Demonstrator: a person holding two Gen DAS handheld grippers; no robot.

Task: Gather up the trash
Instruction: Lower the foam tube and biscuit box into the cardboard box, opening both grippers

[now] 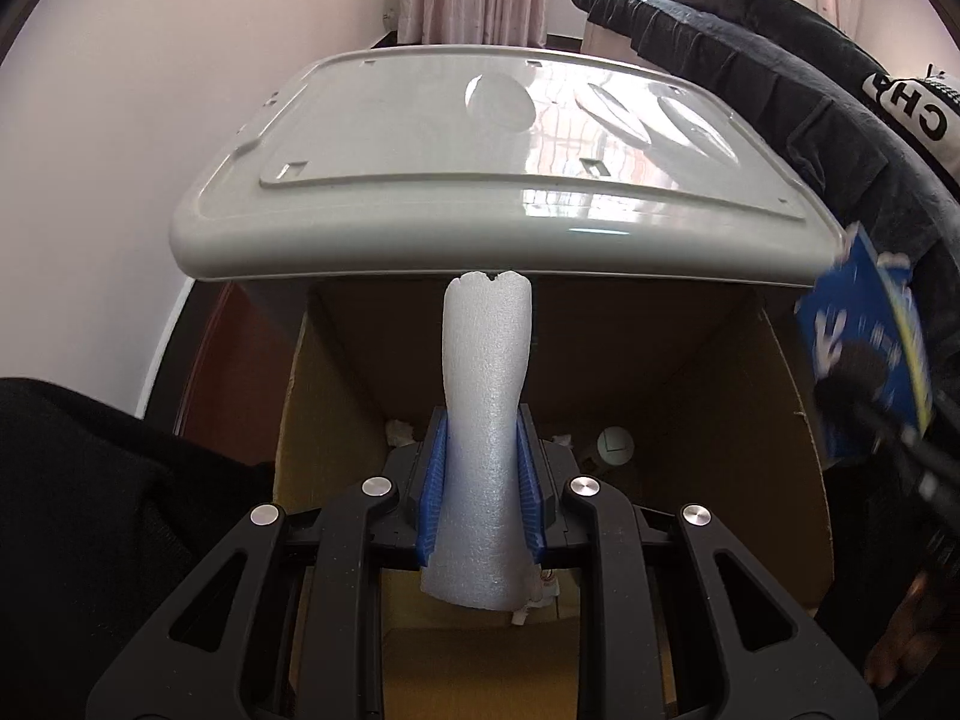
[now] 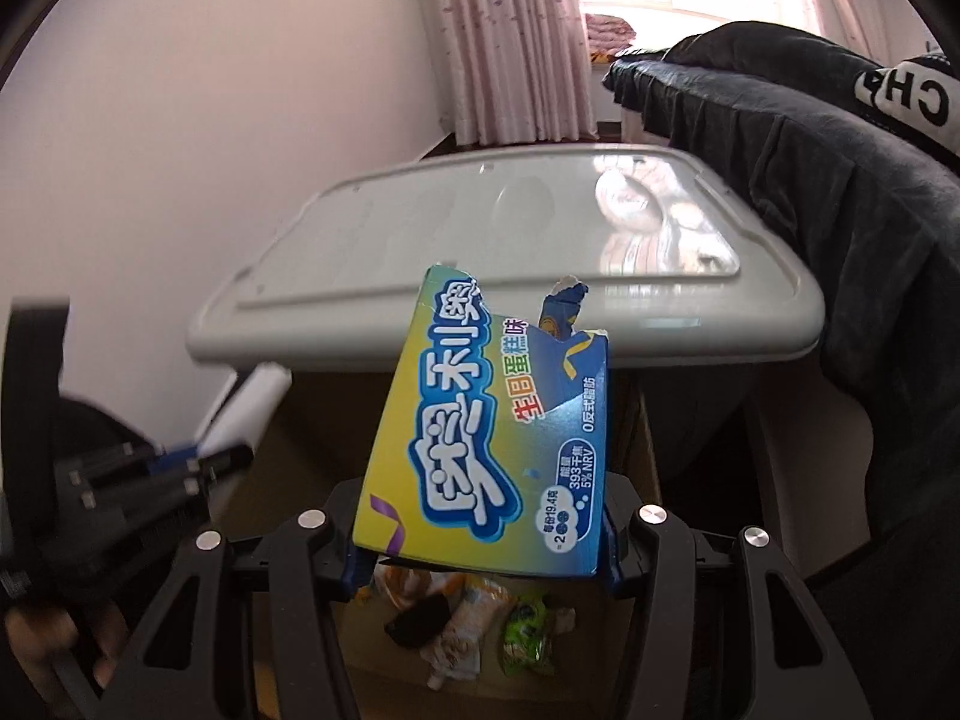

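A white foam tube point(image 1: 487, 348) stands upright between the blue pads point(image 1: 435, 468) of my left gripper point(image 1: 483, 426), which is shut on it above an open cardboard box point(image 1: 720, 396). My right gripper point(image 2: 483, 564) is shut on a torn blue and yellow snack box point(image 2: 486, 432), held over the same cardboard box point(image 2: 282, 480). The right wrist view shows the left gripper point(image 2: 204, 456) and its foam tube point(image 2: 246, 408) blurred at the left. In the left wrist view, the snack box point(image 1: 864, 324) and right gripper point(image 1: 864, 396) appear blurred at the right edge.
A grey plastic lid point(image 1: 420, 138) point(image 2: 420, 228) lies just behind the box. Crumpled wrappers point(image 2: 468, 618) and a green packet point(image 2: 528, 630) lie at the box bottom. A dark garment point(image 2: 810, 180) hangs at the right. A pink curtain point(image 2: 510, 42) and a pale wall are behind.
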